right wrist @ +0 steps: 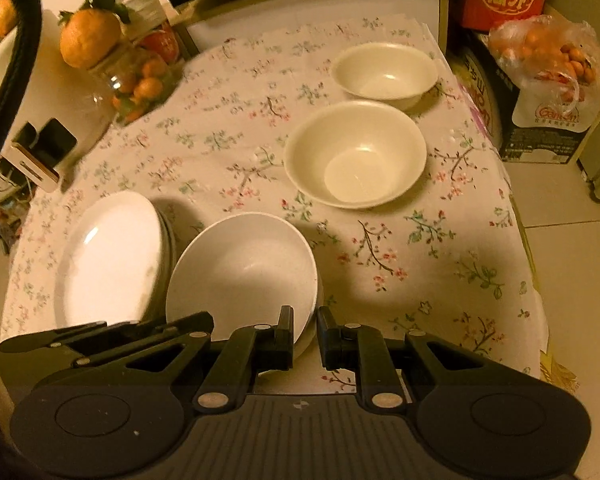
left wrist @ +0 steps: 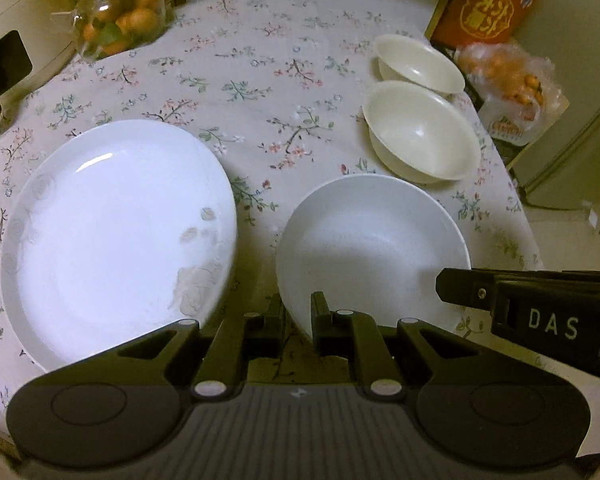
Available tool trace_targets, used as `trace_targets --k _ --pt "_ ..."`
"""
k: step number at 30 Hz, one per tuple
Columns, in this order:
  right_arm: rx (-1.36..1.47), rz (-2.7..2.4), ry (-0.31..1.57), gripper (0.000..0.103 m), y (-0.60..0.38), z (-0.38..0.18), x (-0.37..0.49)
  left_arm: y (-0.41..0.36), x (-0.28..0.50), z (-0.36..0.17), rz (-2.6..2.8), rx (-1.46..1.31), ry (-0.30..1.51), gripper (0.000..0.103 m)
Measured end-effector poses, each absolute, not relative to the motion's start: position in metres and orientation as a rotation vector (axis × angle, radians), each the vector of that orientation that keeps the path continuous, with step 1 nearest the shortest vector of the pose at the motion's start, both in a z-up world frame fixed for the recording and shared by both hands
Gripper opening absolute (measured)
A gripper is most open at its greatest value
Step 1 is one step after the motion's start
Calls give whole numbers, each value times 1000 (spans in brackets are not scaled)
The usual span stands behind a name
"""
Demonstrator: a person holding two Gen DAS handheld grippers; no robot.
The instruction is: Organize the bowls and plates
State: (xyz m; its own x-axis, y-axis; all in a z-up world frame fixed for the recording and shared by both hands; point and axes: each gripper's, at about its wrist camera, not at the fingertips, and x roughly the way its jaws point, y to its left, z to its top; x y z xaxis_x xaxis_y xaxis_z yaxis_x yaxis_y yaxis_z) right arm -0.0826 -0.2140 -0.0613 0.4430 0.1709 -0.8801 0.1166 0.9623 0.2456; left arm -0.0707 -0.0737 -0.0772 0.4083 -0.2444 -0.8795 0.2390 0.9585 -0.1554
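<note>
Both claws pinch the near rim of the white bowl (left wrist: 374,248) on the floral-clothed desk (left wrist: 252,92): the left claw (left wrist: 298,316) at its left edge, the right claw (right wrist: 305,330) at its right. Only the right wrist view shows the plate (right wrist: 108,256) topping a stack; the left shows its faint pattern. Two cream bowls (right wrist: 356,152) sit beyond.

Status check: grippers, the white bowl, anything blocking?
Left gripper and right gripper both shut on white bowl rim. Plate stack close beside it. Nothing blocking.
</note>
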Motion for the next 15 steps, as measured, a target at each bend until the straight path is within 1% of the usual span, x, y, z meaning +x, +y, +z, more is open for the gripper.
trace_targets --k 11,13,15 --pt "258 29 1140 14 -214 -68 -83 -74 -70 -75 -301 4 1092 12" --pt "264 33 1137 14 -214 -66 -84 -74 -69 -75 -301 10 1086 16" --pt "266 36 1132 14 -213 -65 -84 -74 -67 -73 -295 9 1079 18"
